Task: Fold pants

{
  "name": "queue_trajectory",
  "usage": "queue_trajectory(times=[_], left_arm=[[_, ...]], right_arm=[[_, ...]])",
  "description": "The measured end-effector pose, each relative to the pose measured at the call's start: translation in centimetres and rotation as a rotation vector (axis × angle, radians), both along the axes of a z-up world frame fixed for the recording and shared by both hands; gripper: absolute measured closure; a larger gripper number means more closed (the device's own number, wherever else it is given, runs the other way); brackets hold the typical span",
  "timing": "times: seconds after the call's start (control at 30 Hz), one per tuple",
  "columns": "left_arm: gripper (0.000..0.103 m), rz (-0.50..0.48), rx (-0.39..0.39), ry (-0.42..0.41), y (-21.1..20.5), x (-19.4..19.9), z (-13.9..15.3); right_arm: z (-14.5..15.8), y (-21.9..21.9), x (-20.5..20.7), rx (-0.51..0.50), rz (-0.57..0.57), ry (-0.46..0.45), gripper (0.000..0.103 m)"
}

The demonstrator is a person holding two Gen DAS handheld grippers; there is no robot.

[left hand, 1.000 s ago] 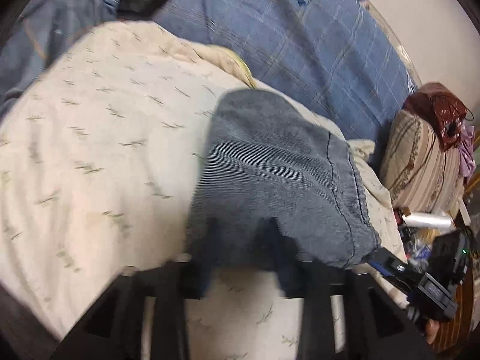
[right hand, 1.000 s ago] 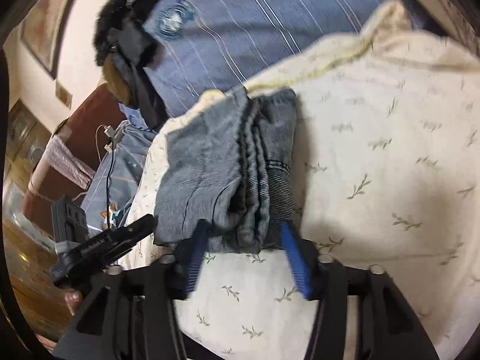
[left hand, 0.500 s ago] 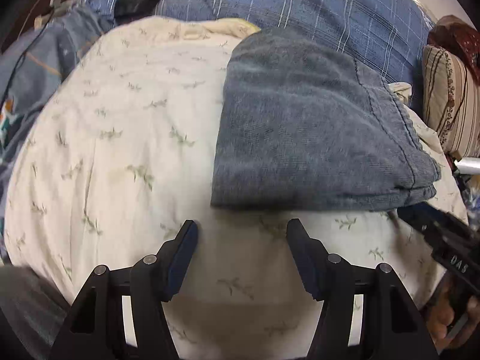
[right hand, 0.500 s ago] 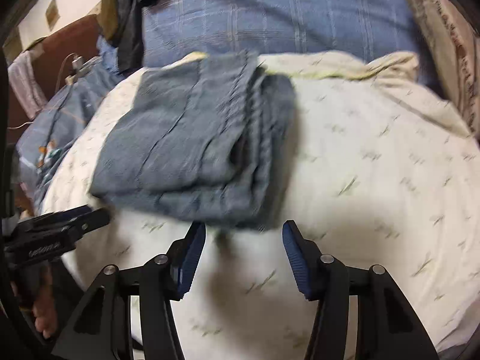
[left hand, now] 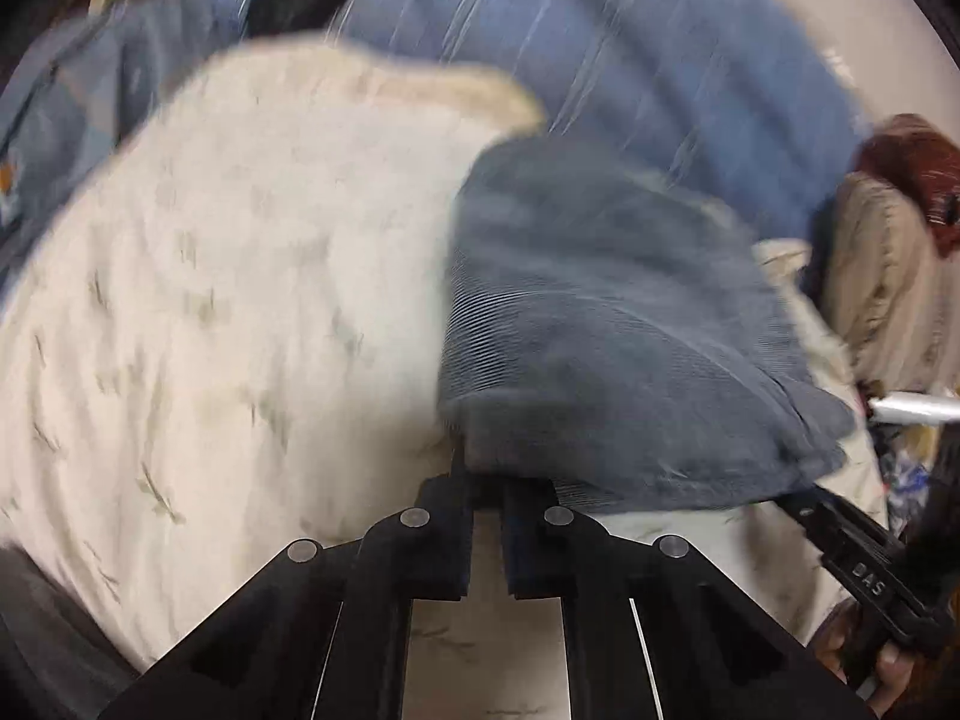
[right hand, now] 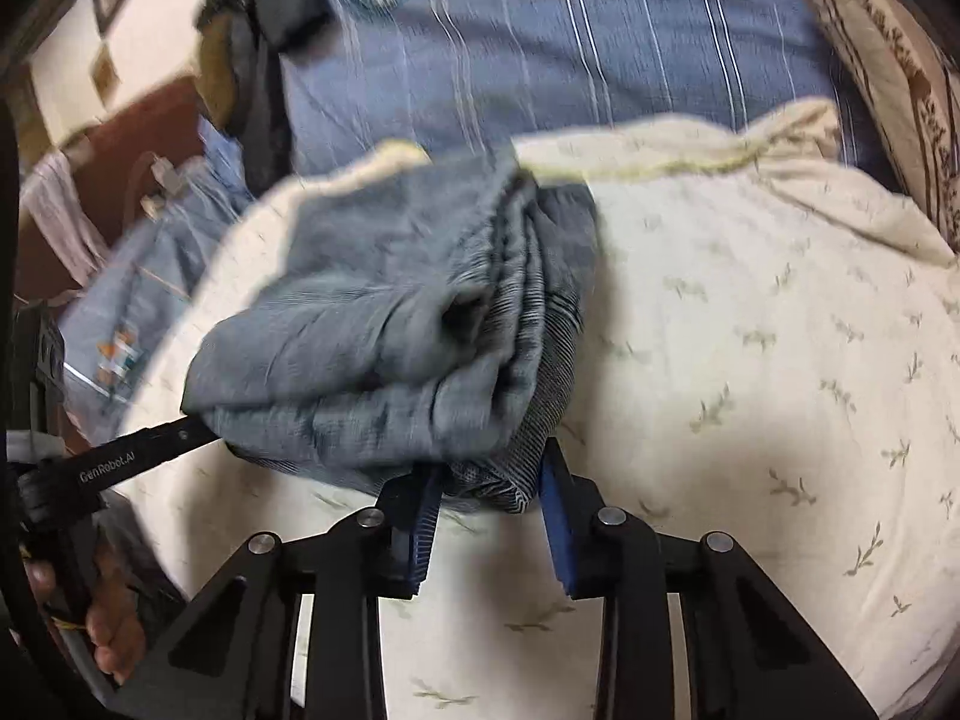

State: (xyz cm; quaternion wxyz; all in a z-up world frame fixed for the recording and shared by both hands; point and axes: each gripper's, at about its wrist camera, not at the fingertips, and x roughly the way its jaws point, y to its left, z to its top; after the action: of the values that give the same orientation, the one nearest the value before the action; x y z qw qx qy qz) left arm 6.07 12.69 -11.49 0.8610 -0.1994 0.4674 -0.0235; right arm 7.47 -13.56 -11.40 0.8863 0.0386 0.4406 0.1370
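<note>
Item: folded pants [left hand: 606, 324], blue-grey ribbed cloth, lying on a cream leaf-print quilt [left hand: 240, 300] that covers a bed; a blue striped sheet [left hand: 600, 60] lies beyond it.

Left: left gripper [left hand: 487, 480], fingers drawn nearly together and pinched on the near left corner of the bundle. The pads are hidden under the cloth edge, so how deep the bite goes cannot be told. Motion blur is heavy in this view.

Centre: the pants form a thick rectangular packet of several layers. Top face fairly smooth with a seam line running across; the stacked fold edges show as ridges on the right-hand side in the right wrist view. One layer gapes into a small pocket near the middle of that stack. The near edge appears lifted slightly off the quilt.

Right: right gripper [right hand: 489, 501], blue-padded fingers clamped on the near right corner of the pants [right hand: 408, 324], with all the visible layers bunched between them. A striped tan cushion [right hand: 882, 54] sits at the far right, well apart.

Handling note (judgement): the step looks like a two-handed lift or reposition of the finished packet. Both grips should catch every layer, rise together and stay level, or the inner folds may slide out. The gaping layer is the likeliest to slip loose.
</note>
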Motion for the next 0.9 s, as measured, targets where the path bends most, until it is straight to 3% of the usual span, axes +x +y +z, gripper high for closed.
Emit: queue_trajectory(times=[0.07,0.13,0.27,0.4,0.5,0.57,0.6,0.67,0.7,0.73,0.9], left_arm=[[0.098,0.014,0.018,-0.026,0.1,-0.5,0.7],[0.098,0.018,0.112,-0.059,-0.6,-1.0,1.3],[0.098,0.013,0.183,-0.039,-2.1,-1.2,0.7],[0.095,0.01,0.133,-0.024,-1.4,-1.5,1.2],[0.092,-0.029,0.09,0.025,-0.6,-1.8,1.9],[0.09,-0.057,0.012,-0.007,0.5,-2.0,3.3],[0.088,-0.072,-0.007,-0.032,0.8,-2.3,4.2],[0.073,-0.085,-0.018,-0.101,1.5,-2.1,6.1],[0.054,-0.081,-0.007,-0.123,1.7,-1.7,6.8],[0.044,-0.081,0.006,-0.135,1.9,-0.9,7.5],[0.044,-0.117,-0.028,-0.118,2.7,8.3,8.2]], right_arm=[[0.6,-0.2,-0.5,0.009,0.006,-0.015,0.074],[1.2,0.0,-0.8,-0.002,0.004,-0.029,0.075],[-0.6,0.5,-0.5,-0.066,0.006,0.018,0.074],[1.2,-1.0,-1.3,0.047,0.029,0.007,0.066],[3.2,-3.1,-2.4,0.139,0.05,-0.027,0.045],[4.2,-4.0,-2.7,0.177,0.06,-0.045,0.04],[4.9,-4.5,-2.8,0.198,0.062,-0.05,0.04],[6.6,-5.3,-2.6,0.269,0.081,-0.085,0.04],[7.5,-5.4,-2.0,0.3,0.098,-0.09,0.04],[8.3,-5.0,-0.9,0.296,0.113,-0.088,0.04],[9.3,-2.6,6.9,0.199,0.151,-0.061,0.042]])
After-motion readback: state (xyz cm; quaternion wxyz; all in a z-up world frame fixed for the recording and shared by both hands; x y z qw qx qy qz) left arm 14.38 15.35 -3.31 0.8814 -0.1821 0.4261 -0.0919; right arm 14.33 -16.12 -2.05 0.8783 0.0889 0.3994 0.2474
